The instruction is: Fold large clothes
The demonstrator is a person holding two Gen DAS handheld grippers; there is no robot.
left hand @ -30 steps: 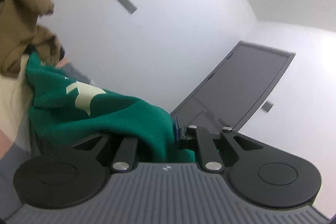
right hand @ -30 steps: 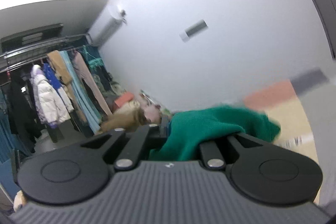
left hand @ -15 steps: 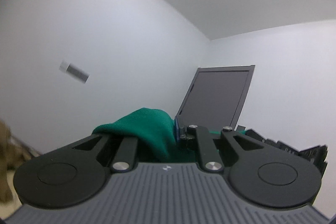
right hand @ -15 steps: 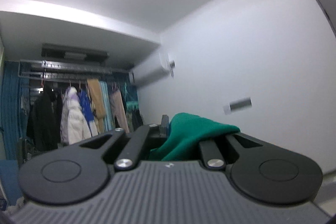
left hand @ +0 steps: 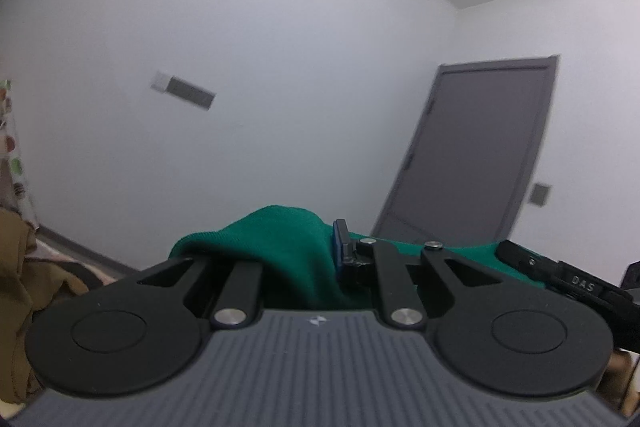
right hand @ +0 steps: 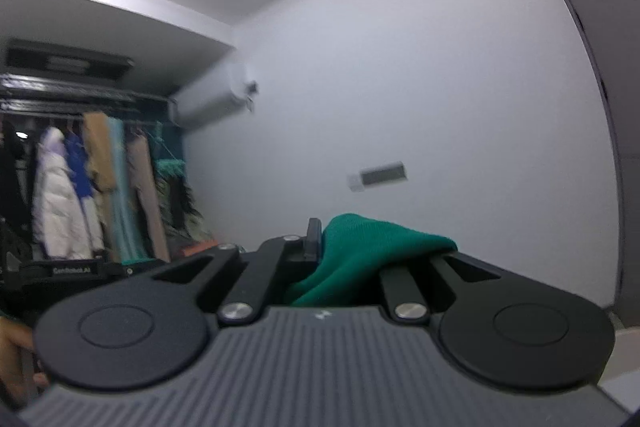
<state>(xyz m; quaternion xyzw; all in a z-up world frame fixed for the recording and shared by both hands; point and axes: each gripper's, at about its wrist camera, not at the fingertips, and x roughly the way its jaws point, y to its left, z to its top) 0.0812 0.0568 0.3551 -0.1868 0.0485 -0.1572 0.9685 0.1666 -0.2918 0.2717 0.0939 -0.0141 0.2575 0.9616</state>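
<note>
The room fills both views: a plain white wall [left hand: 280,67], a grey door [left hand: 480,155] at the far right of the left view, and in the right view a rack of hung coats [right hand: 80,195] under a wall air unit [right hand: 208,103]. Both cameras tilt upward, so you cannot see any table or floor.

Your task thing is the green garment [left hand: 280,243]. It is held up in the air, bunched over the fingers of both claws, and a band of it runs off to the right in the left view toward the other tool. The rest hangs below, out of sight.

Your left gripper [left hand: 320,259] is clenched on a thick fold of the garment beside its blue pad [left hand: 340,247]. Your right gripper [right hand: 344,259] is likewise clamped on the garment [right hand: 372,247], with cloth humped above the jaws.

The knit looks dense, matte and soft, like fleece or sweatshirt stuff. Expect it to be limp and fairly heavy for cloth; it will sag between your two holds and will not keep a crease unaided. It is unlikely to slip, given how much is pinched. For folding, hold at seams or corners, such as shoulders or hem, rather than in bunched middles.

A brown garment [left hand: 24,279] lies heaped at the lower left.
</note>
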